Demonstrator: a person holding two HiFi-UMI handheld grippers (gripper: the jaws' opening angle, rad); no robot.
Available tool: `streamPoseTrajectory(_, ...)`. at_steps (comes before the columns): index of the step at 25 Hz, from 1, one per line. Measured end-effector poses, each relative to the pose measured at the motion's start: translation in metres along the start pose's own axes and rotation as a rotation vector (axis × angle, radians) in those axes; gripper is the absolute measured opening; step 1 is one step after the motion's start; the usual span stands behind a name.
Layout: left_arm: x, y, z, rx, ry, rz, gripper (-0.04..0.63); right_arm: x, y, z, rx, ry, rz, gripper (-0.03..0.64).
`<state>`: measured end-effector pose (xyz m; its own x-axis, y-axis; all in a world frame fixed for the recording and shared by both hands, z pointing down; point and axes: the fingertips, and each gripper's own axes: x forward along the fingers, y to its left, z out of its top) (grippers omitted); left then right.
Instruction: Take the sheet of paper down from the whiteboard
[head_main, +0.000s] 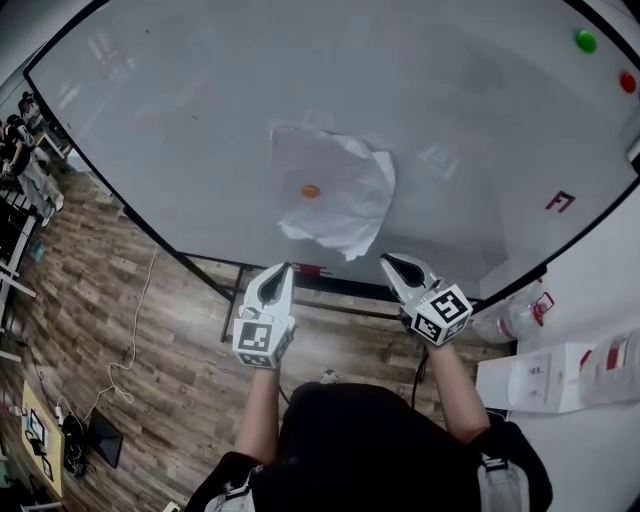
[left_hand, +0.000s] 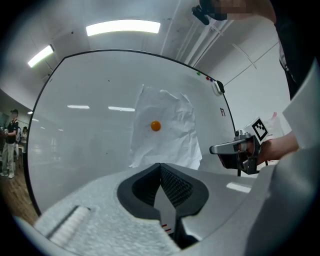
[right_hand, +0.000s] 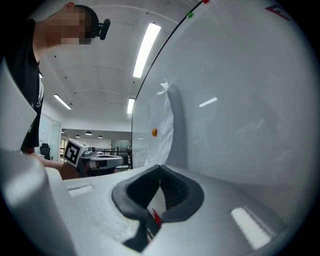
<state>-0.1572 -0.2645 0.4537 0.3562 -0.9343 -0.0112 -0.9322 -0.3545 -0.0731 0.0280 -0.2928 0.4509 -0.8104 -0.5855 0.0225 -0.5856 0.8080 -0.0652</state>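
The person's dark top (head_main: 370, 440) fills the bottom of the head view, with both forearms reaching forward from it. At far left is a wood-plank floor (head_main: 90, 300), and a thin white cable (head_main: 135, 330) trails across it.

The left tongs (head_main: 287, 268) are held out level toward the whiteboard (head_main: 180, 110). Their jaws are pressed fully together with nothing between them, which the left gripper view shows plainly (left_hand: 160, 166). Their tip is just below the paper's lower edge and does not touch it.

The paper (head_main: 335, 195) hangs near the middle of the whiteboard, creased and crumpled, pinned by one small orange magnet (head_main: 311, 191). Its lower right corner curls away from the board.

The right tongs (head_main: 386, 261) are near the left pair, also level and aimed at the board under the paper's lower right corner, clear of it. Their jaws are closed tight and empty (right_hand: 160, 167). Each gripper view catches the other tongs off to the side, with the paper ahead.

Further right on the board are a small red mark (head_main: 560, 201), a green magnet (head_main: 586, 41) and a red magnet (head_main: 627, 82) near the top corner. A white box (head_main: 535, 378) lies at lower right.
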Motion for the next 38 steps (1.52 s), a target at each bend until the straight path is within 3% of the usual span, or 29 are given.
streamPoseTrajectory(6,0.024,0.014,0.003,0.014,-0.017,-0.067,0.011,0.014,-0.01,0.01,0.064,-0.066,-0.036,0.006)
streamPoseTrajectory(11,0.039,0.022,0.005,0.018,-0.031,-0.105,0.011,0.02,-0.016,0.025,0.205,-0.153,-0.056,0.023)
streamPoseTrajectory(14,0.047,0.022,0.007,0.026,-0.036,-0.12,0.011,0.022,-0.022,0.027,0.217,-0.162,-0.07,0.032)
streamPoseTrajectory(18,0.053,0.023,0.013,0.032,-0.051,-0.128,0.011,0.028,-0.026,0.03,0.268,-0.179,-0.038,0.061)
streamPoseTrajectory(27,0.071,0.022,0.052,0.104,-0.108,-0.078,0.014,0.035,-0.025,0.042,0.269,-0.197,0.011,0.069)
streamPoseTrajectory(31,0.075,0.017,0.063,0.079,-0.124,-0.093,0.015,0.034,-0.024,0.046,0.253,-0.22,0.022,0.086)
streamPoseTrajectory(35,0.081,0.016,0.078,0.135,-0.155,-0.077,0.091,0.036,-0.024,0.048,0.234,-0.226,0.01,0.104)
streamPoseTrajectory(38,0.085,0.015,0.085,0.18,-0.166,-0.058,0.1,0.04,-0.026,0.043,0.243,-0.198,0.01,0.104)
